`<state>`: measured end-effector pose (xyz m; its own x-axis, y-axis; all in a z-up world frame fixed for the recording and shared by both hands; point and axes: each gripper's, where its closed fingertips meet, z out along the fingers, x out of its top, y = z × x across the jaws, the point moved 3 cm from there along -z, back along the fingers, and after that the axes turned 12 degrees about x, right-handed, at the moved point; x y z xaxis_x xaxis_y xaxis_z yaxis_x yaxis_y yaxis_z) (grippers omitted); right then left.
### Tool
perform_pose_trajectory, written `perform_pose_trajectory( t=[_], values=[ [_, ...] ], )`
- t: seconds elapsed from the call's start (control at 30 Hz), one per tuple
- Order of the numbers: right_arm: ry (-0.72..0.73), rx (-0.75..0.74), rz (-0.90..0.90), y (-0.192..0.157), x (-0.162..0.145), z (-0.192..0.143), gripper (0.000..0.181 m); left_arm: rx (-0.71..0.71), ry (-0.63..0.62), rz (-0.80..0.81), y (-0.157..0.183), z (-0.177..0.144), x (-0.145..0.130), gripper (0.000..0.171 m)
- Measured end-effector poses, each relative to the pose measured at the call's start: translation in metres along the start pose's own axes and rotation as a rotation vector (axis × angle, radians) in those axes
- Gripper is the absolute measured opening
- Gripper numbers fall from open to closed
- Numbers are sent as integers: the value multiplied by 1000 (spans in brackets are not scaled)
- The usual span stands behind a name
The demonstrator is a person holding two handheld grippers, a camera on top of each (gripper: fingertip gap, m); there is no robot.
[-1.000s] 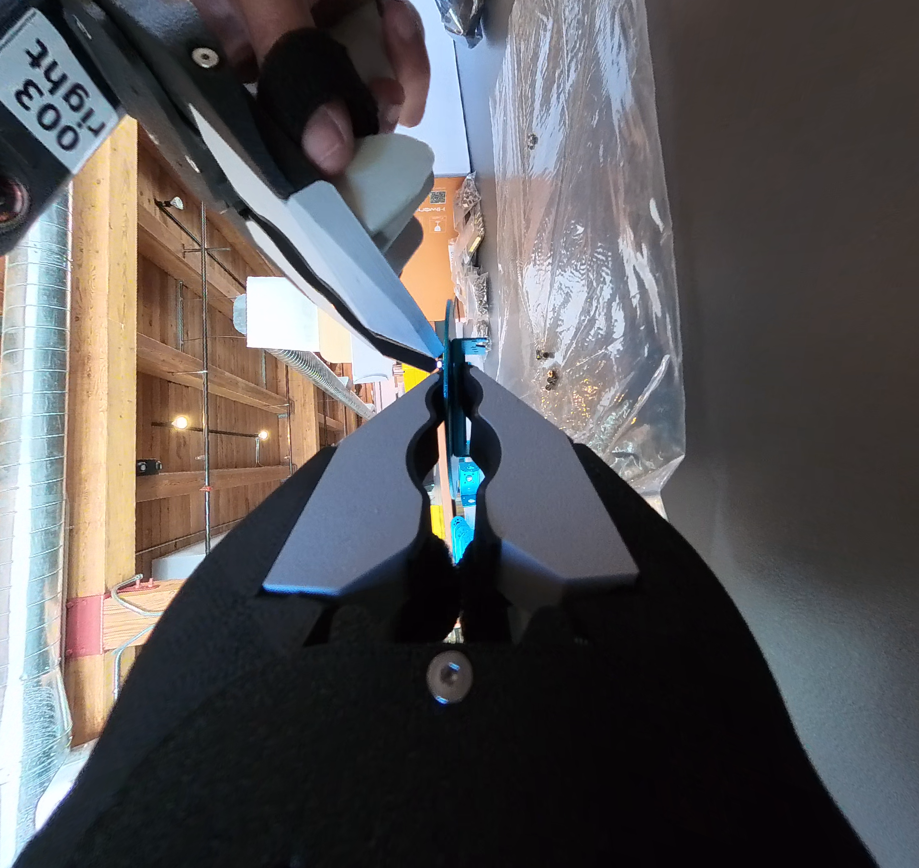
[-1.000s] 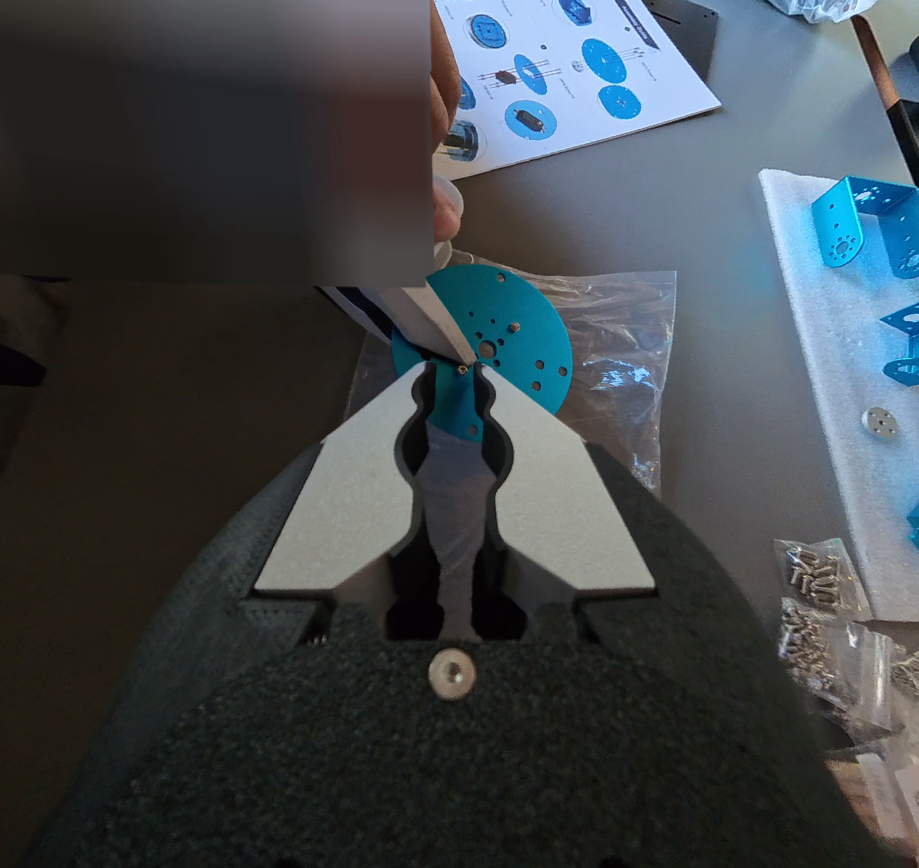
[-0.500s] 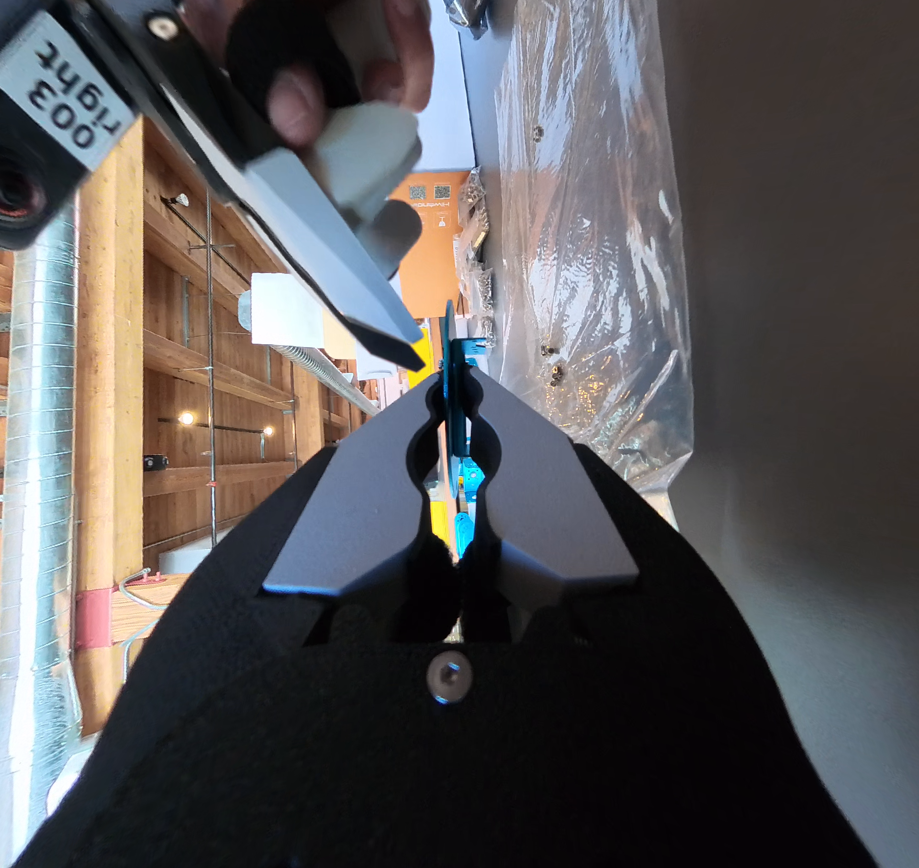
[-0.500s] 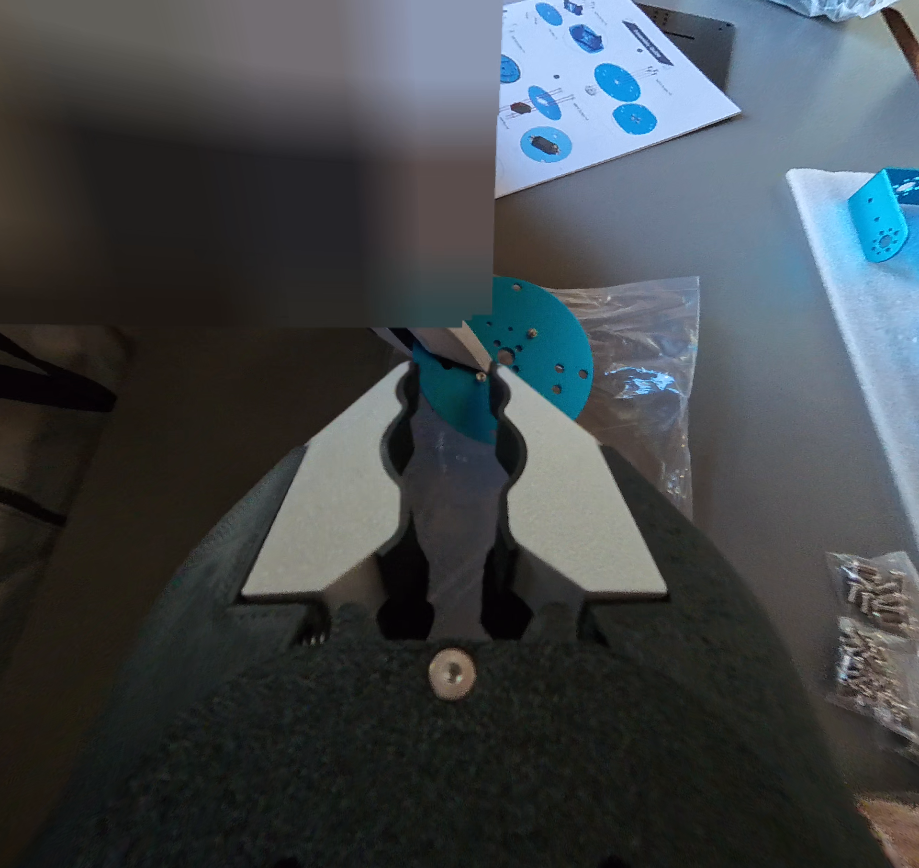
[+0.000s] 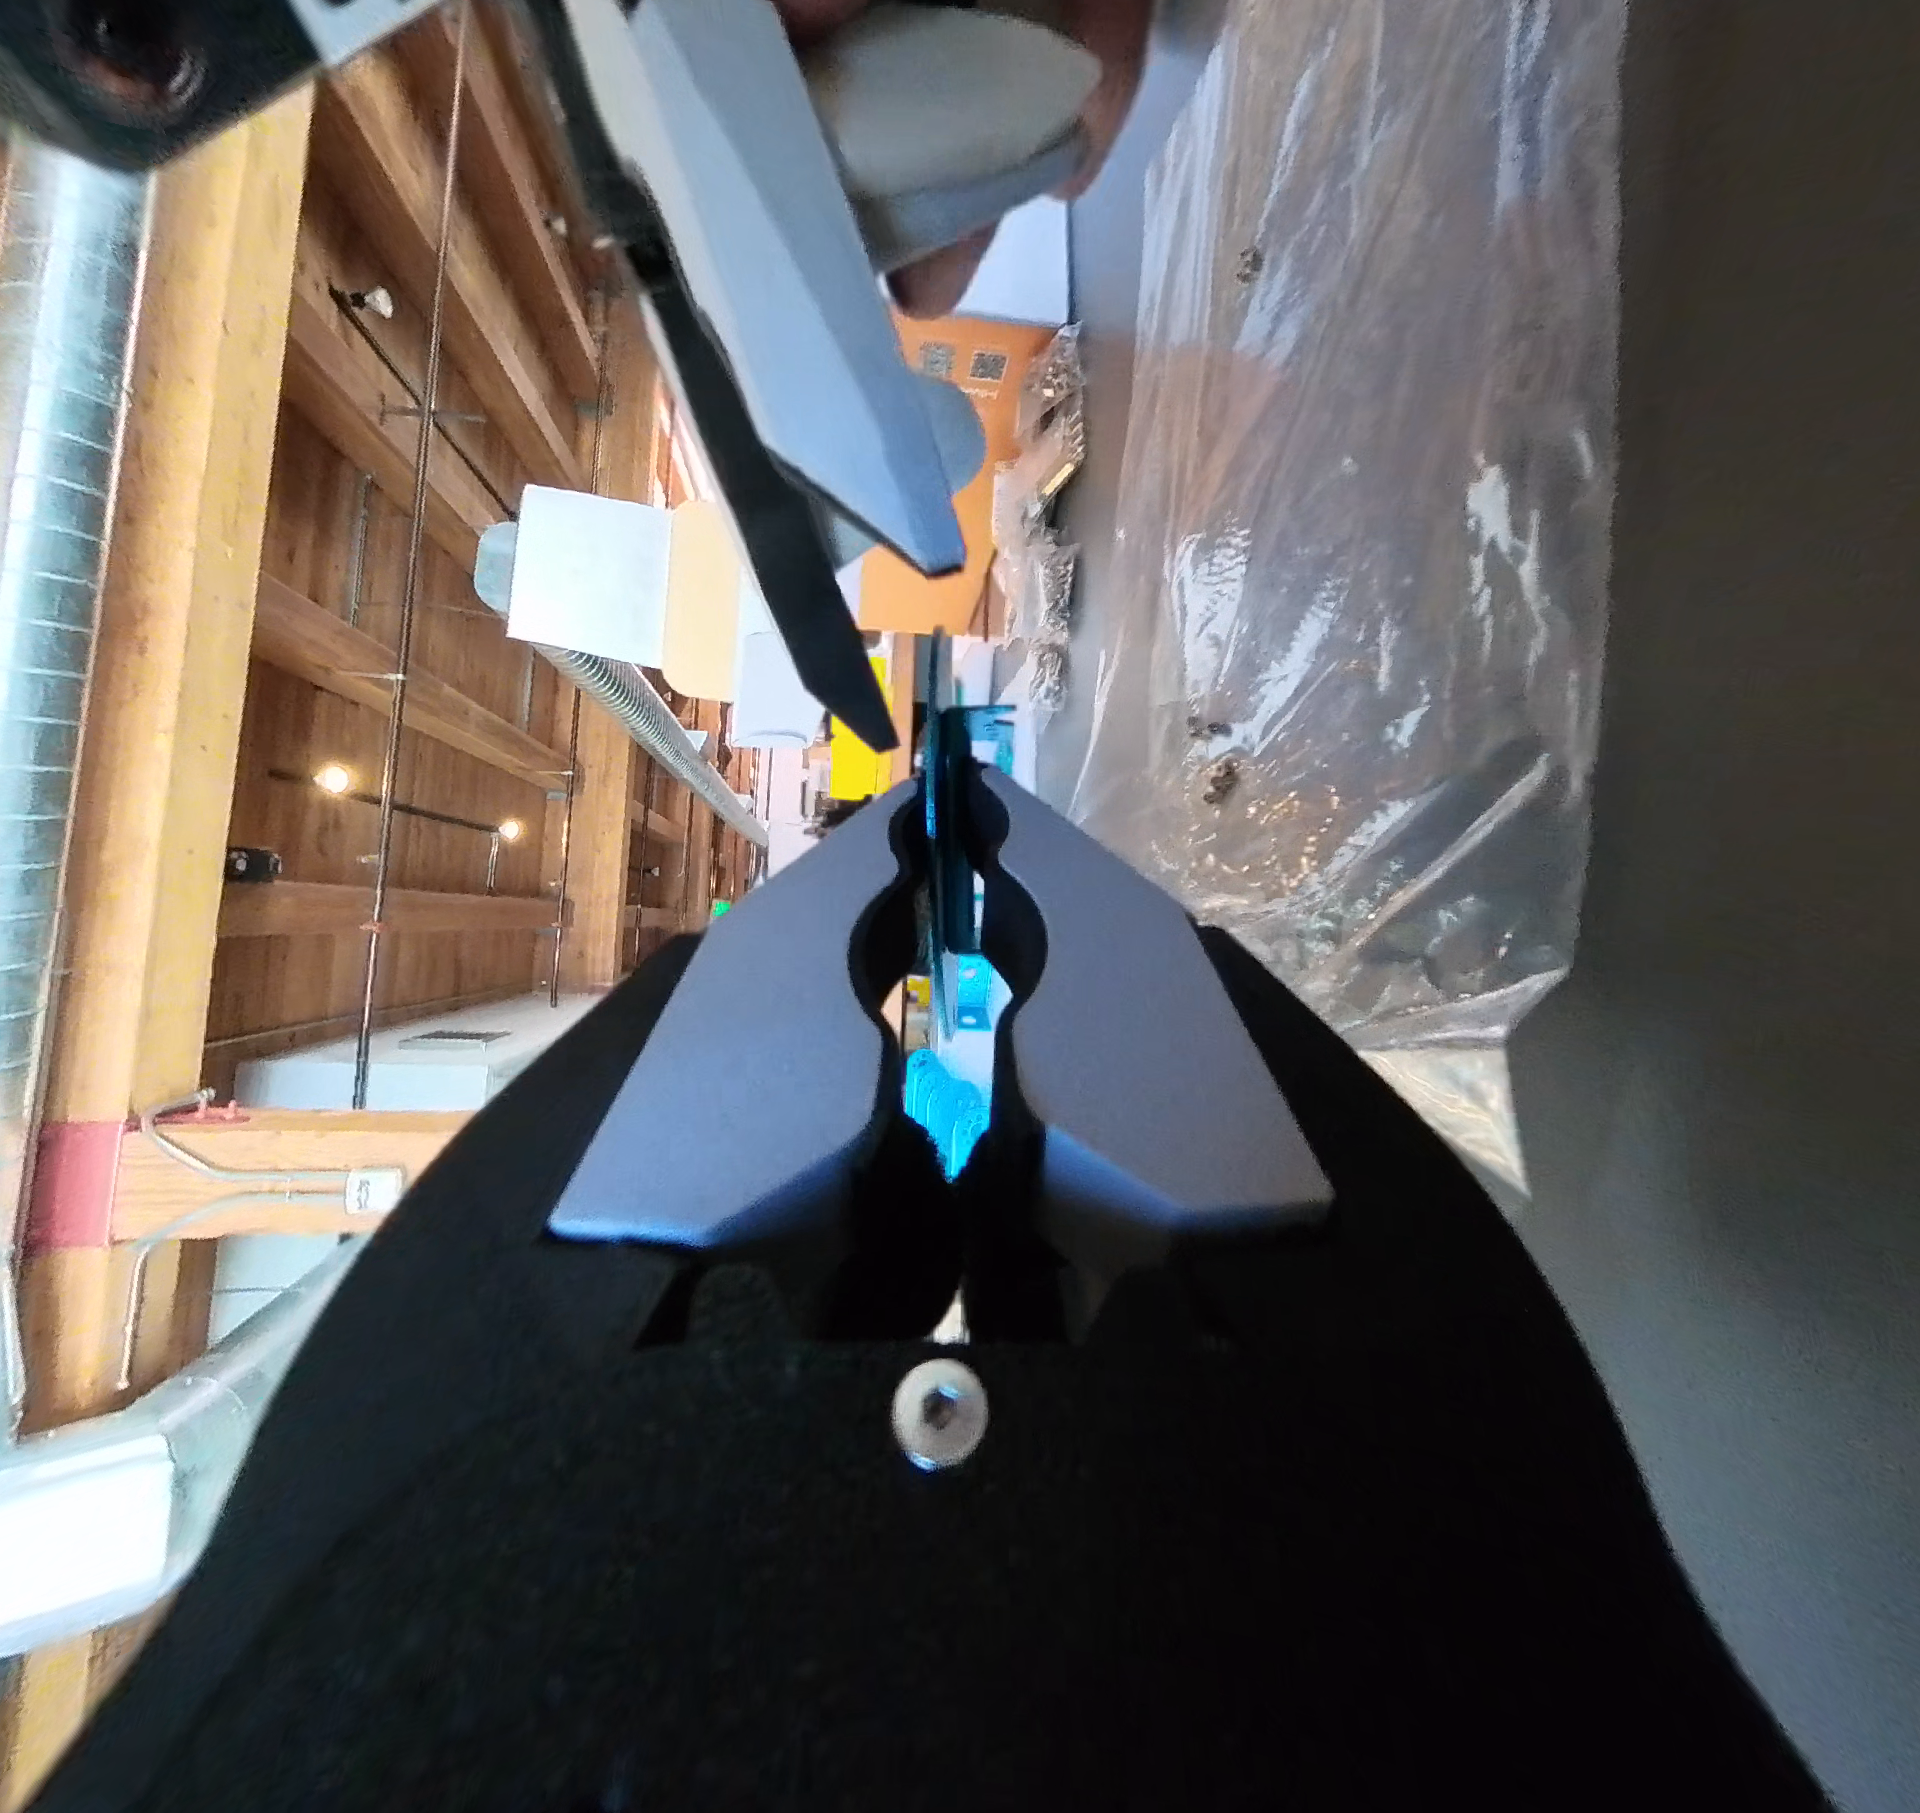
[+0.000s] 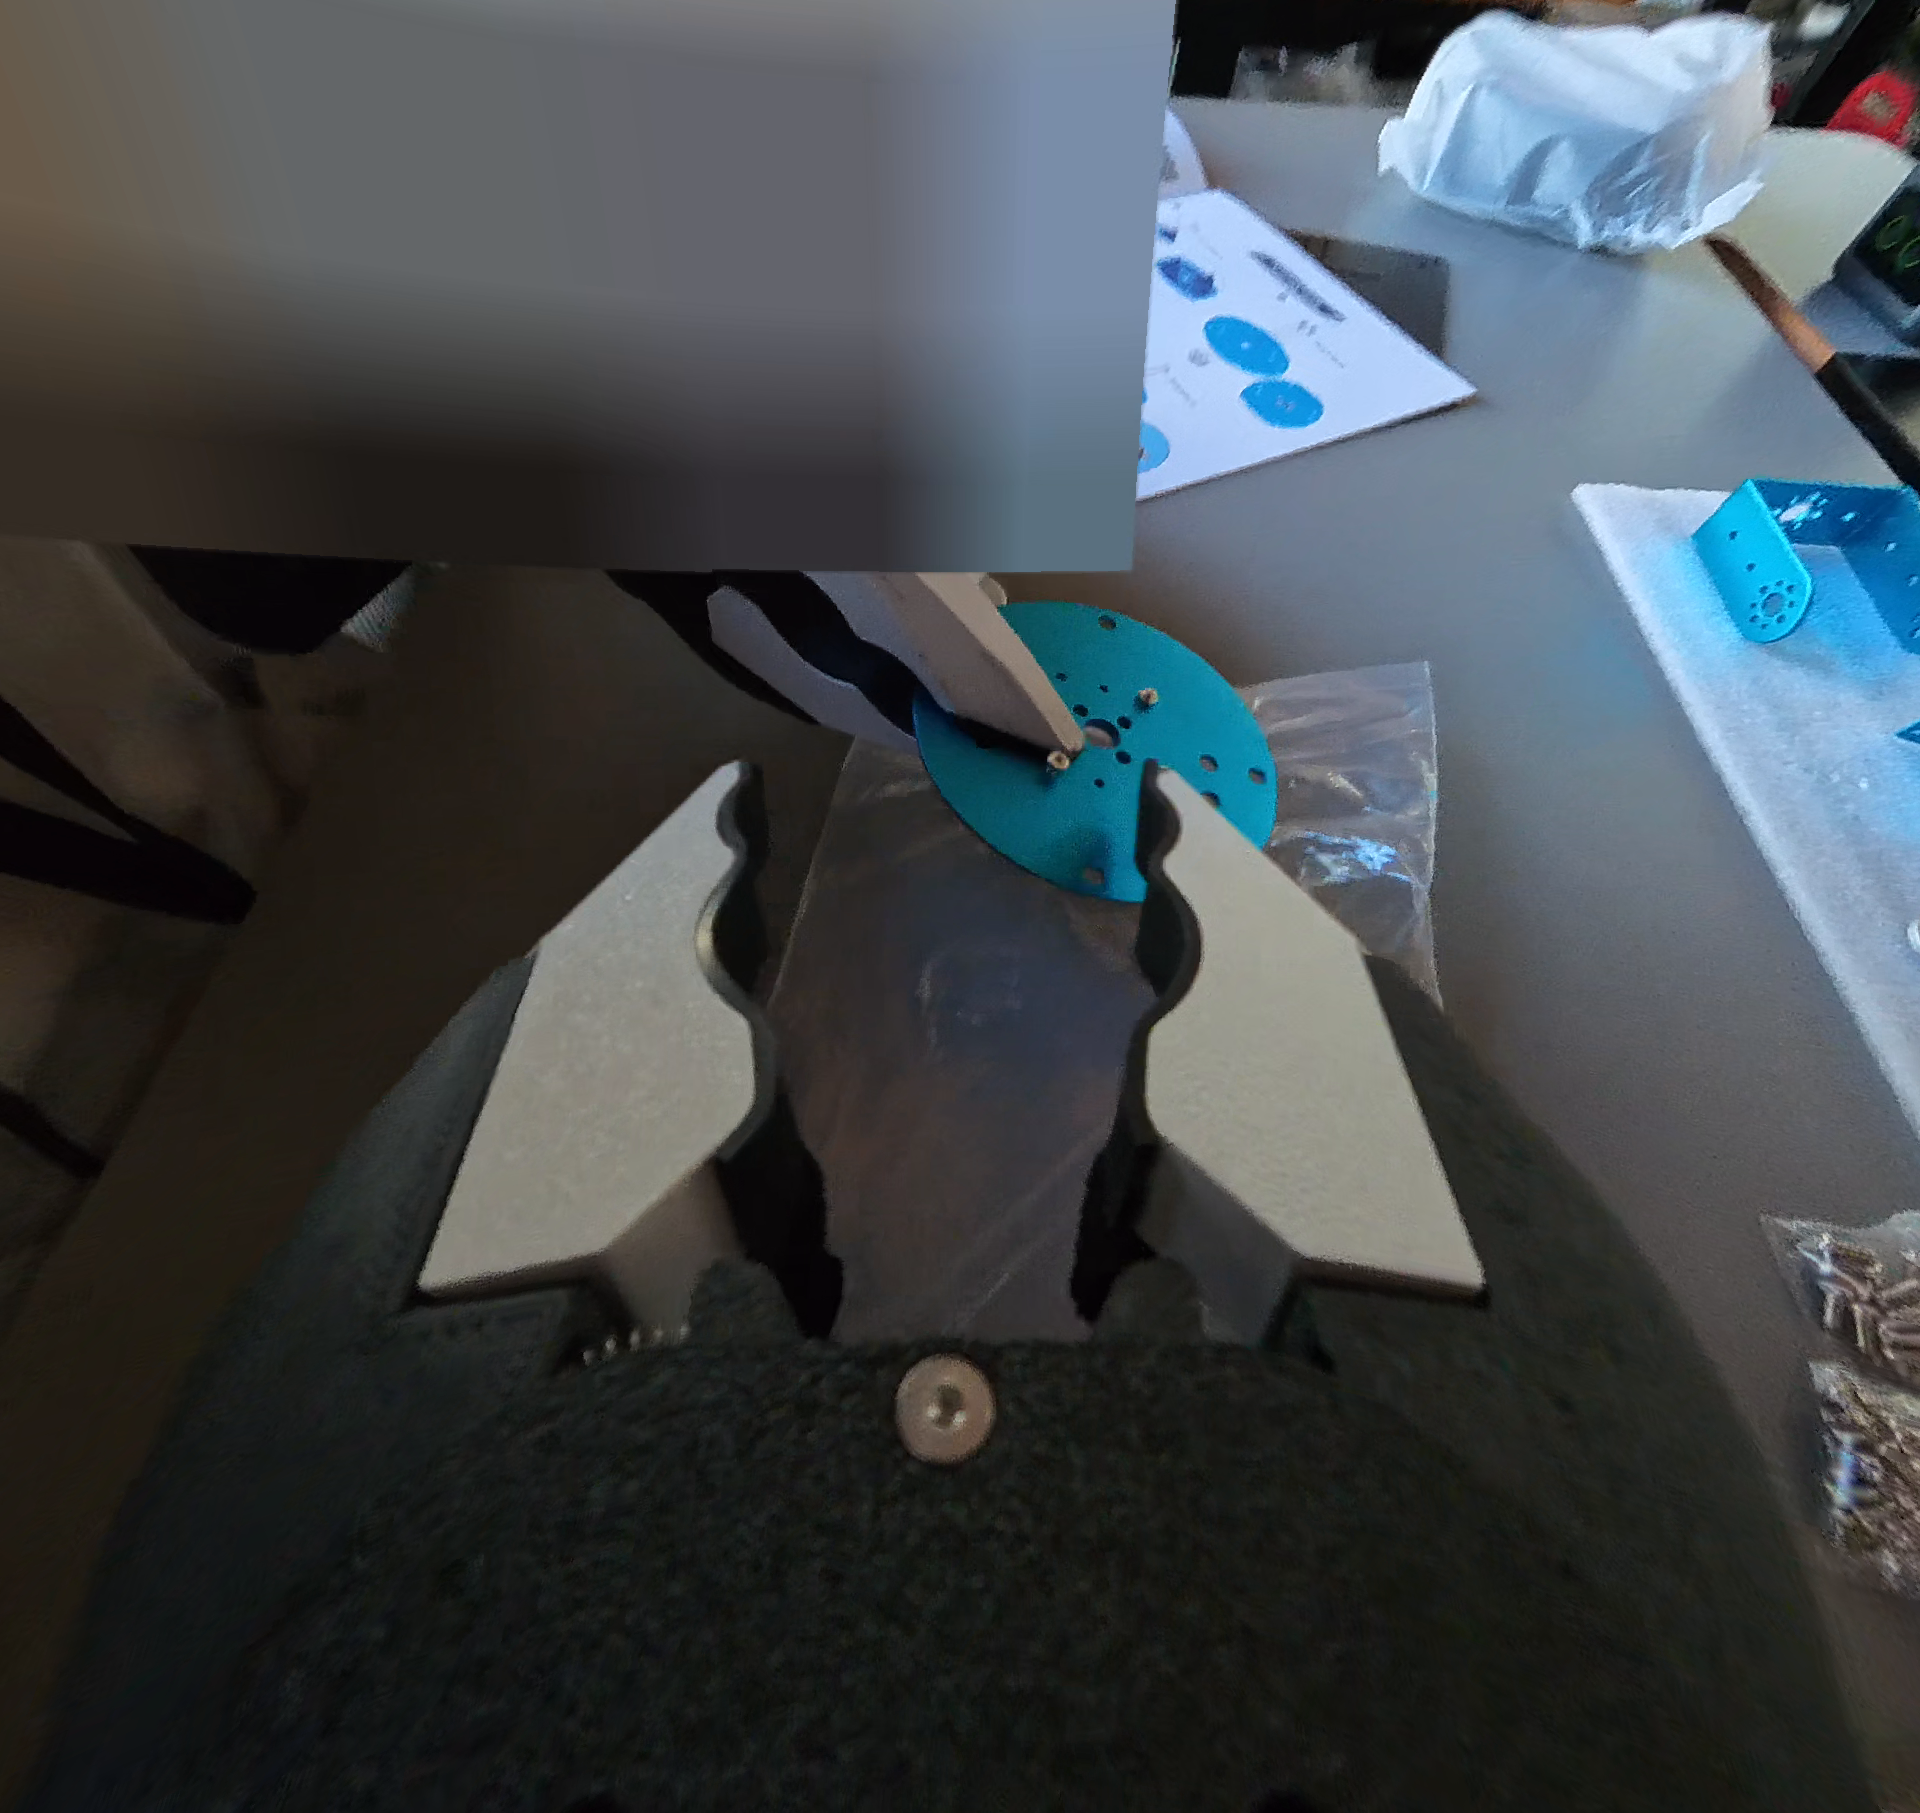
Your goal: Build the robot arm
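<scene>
My left gripper [image 5: 948, 776] is shut on the rim of a round blue metal disc [image 5: 943, 859] with several holes, seen edge-on between its fingers. In the right wrist view the disc [image 6: 1153, 787] is held roughly flat above a clear plastic bag, with the left gripper [image 6: 1039, 735] clamping it from the upper left. Two small brass screws stand in the disc, one [image 6: 1058, 757] at the left fingertip and one [image 6: 1148, 724] beyond the centre hole. My right gripper [image 6: 948, 776] is open and empty just in front of the disc. It also shows in the left wrist view [image 5: 914, 651], above the disc.
A clear bag of screws [image 6: 1351, 776] lies on the grey table [image 6: 1558, 620] under the disc. An instruction sheet [image 6: 1299, 361] lies behind. A white foam tray [image 6: 1745, 724] with blue brackets [image 6: 1787, 579] is at the right, screw bags [image 6: 1860, 1348] nearer, a crumpled white bag [image 6: 1579, 142] far back. The tips of both grippers are at nearly the same place.
My right gripper has opened wide and drawn back from the disc, leaving a small screw standing in it. The left gripper still grips the disc.
</scene>
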<state>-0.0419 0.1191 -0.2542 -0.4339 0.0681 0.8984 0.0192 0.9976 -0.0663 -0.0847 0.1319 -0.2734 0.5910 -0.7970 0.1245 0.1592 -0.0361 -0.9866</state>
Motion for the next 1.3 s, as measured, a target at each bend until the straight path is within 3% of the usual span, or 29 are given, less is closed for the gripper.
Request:
perform_pose_trajectory(
  t=[0.17,0.47,1.3],
  values=[
    [164,19,7,-6,6,2,85,31,-27,-22,-8,2,-6,3],
    [141,33,-12,-11,5,13,88,37,-29,8,-6,3,-5,3],
    [156,24,4,-10,12,5,85,50,-41,20,-8,4,-8,3]
  ],
)
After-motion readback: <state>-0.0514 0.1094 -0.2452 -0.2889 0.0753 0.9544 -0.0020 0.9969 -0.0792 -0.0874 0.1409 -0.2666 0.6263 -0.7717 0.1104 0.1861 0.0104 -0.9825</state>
